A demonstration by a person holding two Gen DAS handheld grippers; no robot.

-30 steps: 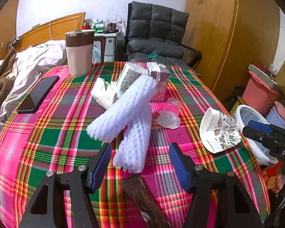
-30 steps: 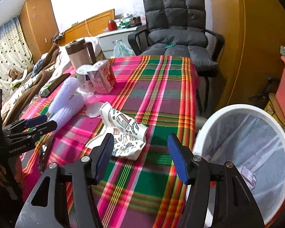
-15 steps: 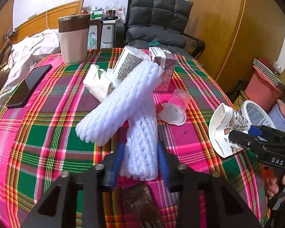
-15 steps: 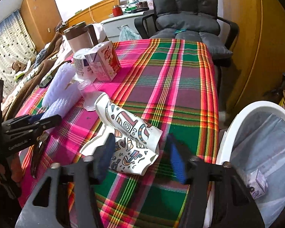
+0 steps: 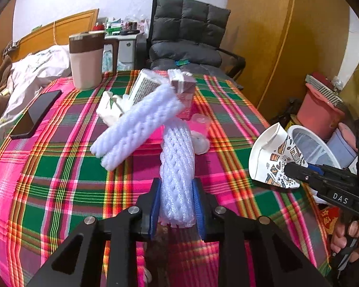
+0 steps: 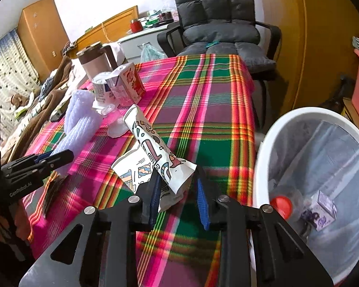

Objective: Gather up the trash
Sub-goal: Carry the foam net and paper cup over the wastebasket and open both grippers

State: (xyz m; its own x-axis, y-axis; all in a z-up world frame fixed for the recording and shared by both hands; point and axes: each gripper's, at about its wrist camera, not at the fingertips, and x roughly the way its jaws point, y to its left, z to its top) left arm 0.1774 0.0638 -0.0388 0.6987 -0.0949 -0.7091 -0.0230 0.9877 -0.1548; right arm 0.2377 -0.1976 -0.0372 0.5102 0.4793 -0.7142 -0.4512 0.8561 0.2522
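Left wrist view: the left gripper (image 5: 177, 205) is closing its jaws on the near end of a white foam net sleeve (image 5: 177, 162), blue pads pressing both flanks; the sleeve is lying at six o'clock on the plaid tablecloth (image 5: 59, 167) and running toward twelve, a second foam sleeve (image 5: 136, 125) crossing at ten o'clock. Judged very light, soft and springy, squashing under pressure; the end grip is looking adequate. Right wrist view: the right gripper (image 6: 178, 195) is closing around a crushed printed paper cup (image 6: 160, 157) at six o'clock, the left pad touching it, the right pad apparently just clear. Judged light, thin-walled, creasing easily; the flattened fold is offering the best hold. The white lined bin (image 6: 263, 148) is standing at three o'clock, beside the table edge.
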